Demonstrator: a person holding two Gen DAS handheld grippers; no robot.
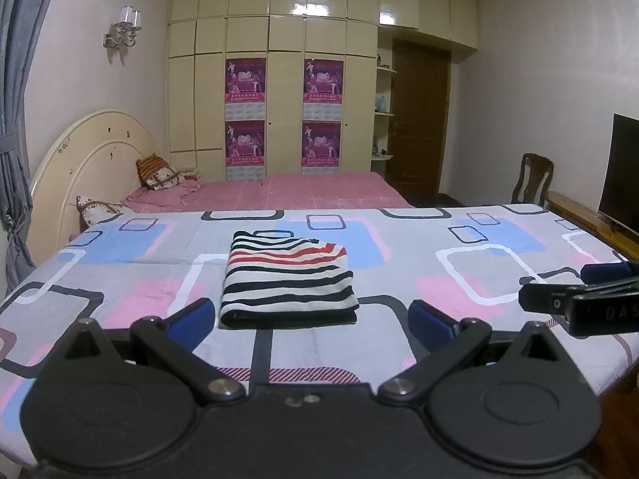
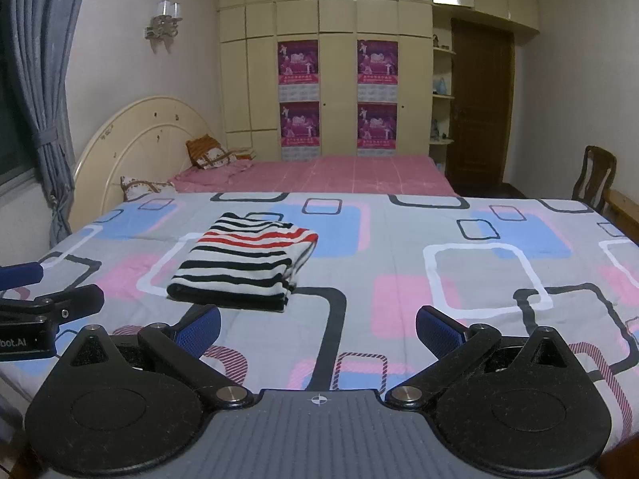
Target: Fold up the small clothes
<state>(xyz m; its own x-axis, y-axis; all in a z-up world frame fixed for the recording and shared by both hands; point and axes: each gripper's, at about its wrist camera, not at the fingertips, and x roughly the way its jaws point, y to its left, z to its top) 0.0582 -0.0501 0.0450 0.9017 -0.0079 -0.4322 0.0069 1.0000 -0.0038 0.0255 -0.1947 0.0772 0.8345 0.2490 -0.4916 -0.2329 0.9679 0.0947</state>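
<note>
- Lying folded into a neat rectangle on the patterned bedspread (image 1: 439,239): striped garment (image 1: 288,279), white with black bands and a few red ones.
- Sitting just ahead of the left gripper (image 1: 311,325), centred between its two blue pads (image 1: 191,321), not touching either.
- Standing wide apart: jaws of the left gripper, holding nothing, hovering over the near edge of the bedspread.
- Appearing ahead and to the left of the right gripper (image 2: 319,329) in the right wrist view: same striped garment (image 2: 247,261), clear of its blue pads (image 2: 199,329).
- Standing wide apart as well: jaws of the right gripper, empty, hovering above the cloth.
- Showing at the right edge of the left wrist view: side of the right gripper (image 1: 579,295); showing at the left edge of the right wrist view: side of the left gripper (image 2: 48,311). Both well apart from the garment.
- Lying beyond the garment, farther from both grippers: pink bed (image 1: 303,191) with cushions (image 1: 159,173) against a cream headboard (image 1: 92,159).
- Standing behind that: cream wardrobe (image 1: 279,80) bearing four purple posters (image 1: 245,82).
- Standing far ahead to the right: brown door (image 1: 419,119) and wooden chair (image 1: 533,177).
</note>
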